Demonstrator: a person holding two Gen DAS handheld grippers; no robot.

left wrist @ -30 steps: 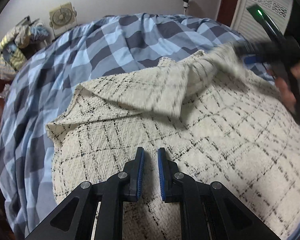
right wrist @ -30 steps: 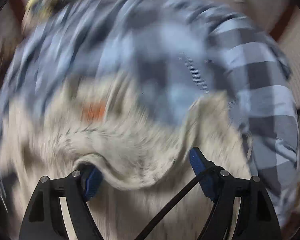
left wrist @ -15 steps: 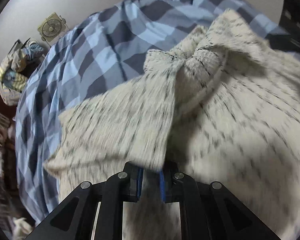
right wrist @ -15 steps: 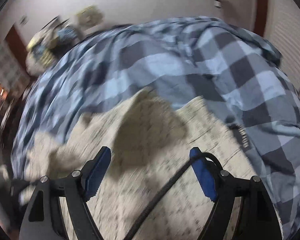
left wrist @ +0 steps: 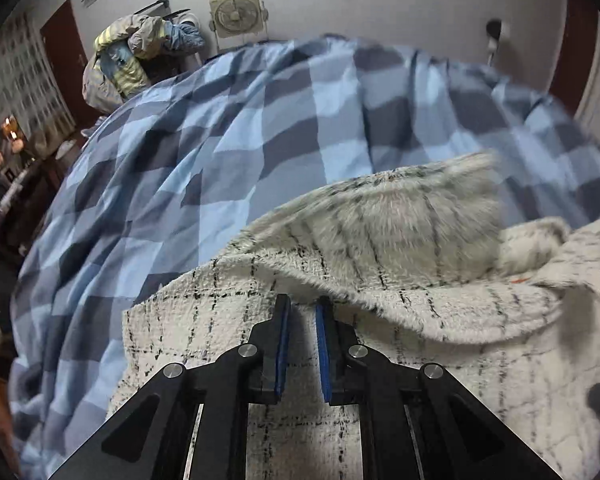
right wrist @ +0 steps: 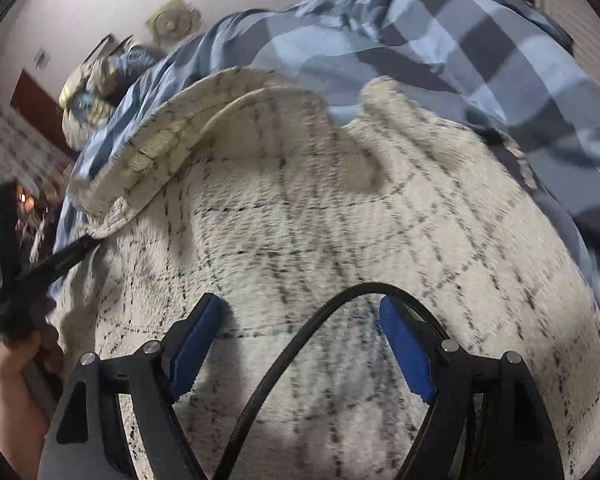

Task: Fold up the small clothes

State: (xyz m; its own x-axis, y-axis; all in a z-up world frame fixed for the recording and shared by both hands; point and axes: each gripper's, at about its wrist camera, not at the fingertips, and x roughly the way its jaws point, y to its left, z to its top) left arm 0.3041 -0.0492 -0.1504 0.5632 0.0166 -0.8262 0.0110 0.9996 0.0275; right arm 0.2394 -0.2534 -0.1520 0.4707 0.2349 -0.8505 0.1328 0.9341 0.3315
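Cream checked fleece garment is lying on the blue checked duvet, toward its near edge, with its far part still heaped and rumpled. Left gripper is sitting with jaws nearly together, tips tucked under a raised fold; cannot tell if it's pinching cloth. Right gripper is hovering jaws wide apart over the garment's middle, nothing between the pads; a black strap is looping across it. Judgement: fabric is looking soft, thick, light and floppy, with fuzzy pile gripping well, not fragile. It will sag, so I'd be pinching at hems or corners, both grippers, one layer only.
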